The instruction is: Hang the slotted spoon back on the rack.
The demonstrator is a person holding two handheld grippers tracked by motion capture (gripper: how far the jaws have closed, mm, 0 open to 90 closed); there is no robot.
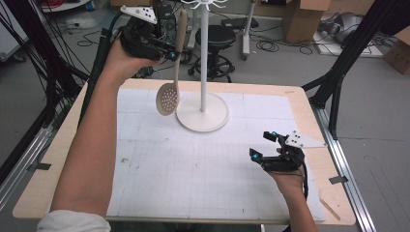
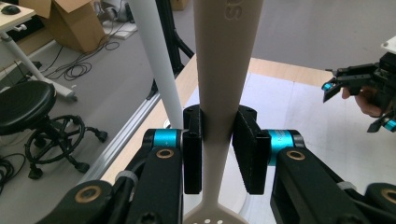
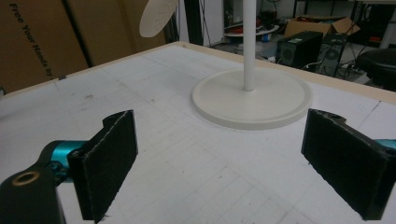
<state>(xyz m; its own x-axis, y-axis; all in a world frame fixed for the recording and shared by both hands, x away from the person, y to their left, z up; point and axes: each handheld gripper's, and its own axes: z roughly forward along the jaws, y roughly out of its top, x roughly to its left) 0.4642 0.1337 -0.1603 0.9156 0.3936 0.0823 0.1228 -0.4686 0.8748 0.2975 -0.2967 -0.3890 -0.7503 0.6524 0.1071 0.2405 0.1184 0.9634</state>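
My left gripper point(image 1: 170, 54) holds the slotted spoon point(image 1: 170, 92) by its handle, in the air just beside the stand point(image 1: 203, 112). It seems light, stiff, a little slippery. My right gripper point(image 1: 263, 145) rests wide, empty.

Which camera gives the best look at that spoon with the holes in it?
The high view: it shows the whole slotted spoon hanging from the left gripper beside the white stand. The left gripper view shows the handle clamped between the pads, close up. The right gripper view catches just the perforated bowl at its top edge.
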